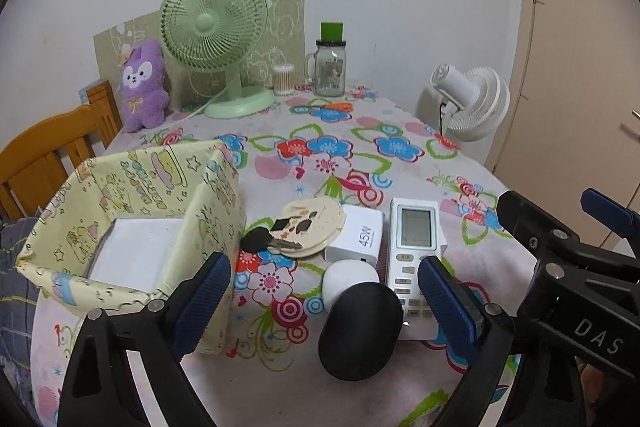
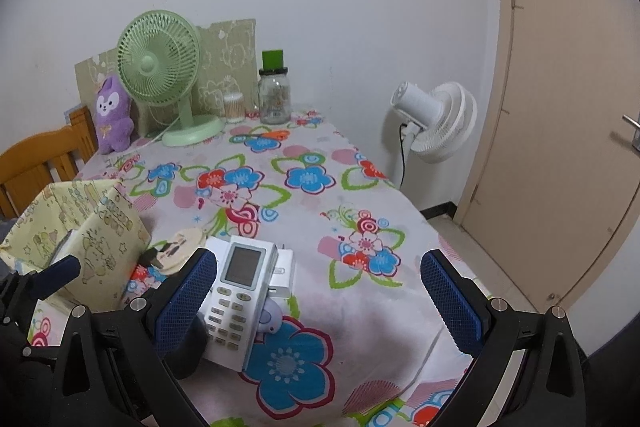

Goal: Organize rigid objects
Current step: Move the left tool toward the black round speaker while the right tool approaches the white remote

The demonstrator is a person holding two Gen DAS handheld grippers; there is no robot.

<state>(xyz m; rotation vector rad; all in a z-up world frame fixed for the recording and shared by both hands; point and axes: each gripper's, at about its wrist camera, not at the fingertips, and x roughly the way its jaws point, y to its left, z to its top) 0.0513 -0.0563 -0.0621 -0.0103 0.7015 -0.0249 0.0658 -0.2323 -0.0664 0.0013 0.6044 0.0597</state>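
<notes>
A yellow patterned storage box (image 1: 208, 211) stands at the table's near left, with a white box (image 1: 132, 251) inside. Beside it lie a black oval case (image 1: 360, 331), a small white case (image 1: 348, 283), a white remote control (image 1: 412, 255), a white 45W charger (image 1: 358, 233), a key (image 1: 264, 241) and a round cream disc (image 1: 316, 223). My left gripper (image 1: 324, 303) is open and empty, over the black case. My right gripper (image 2: 320, 303) is open and empty; the remote (image 2: 236, 295) lies by its left finger. The box (image 2: 92, 227) shows at left.
At the table's far end stand a green desk fan (image 1: 214, 39), a purple plush toy (image 1: 144, 87), a glass jar with a green lid (image 1: 330, 63) and a cotton swab tub (image 1: 283, 79). A white floor fan (image 2: 436, 121) and a door (image 2: 568, 107) are right; a wooden chair (image 1: 52, 147) is left.
</notes>
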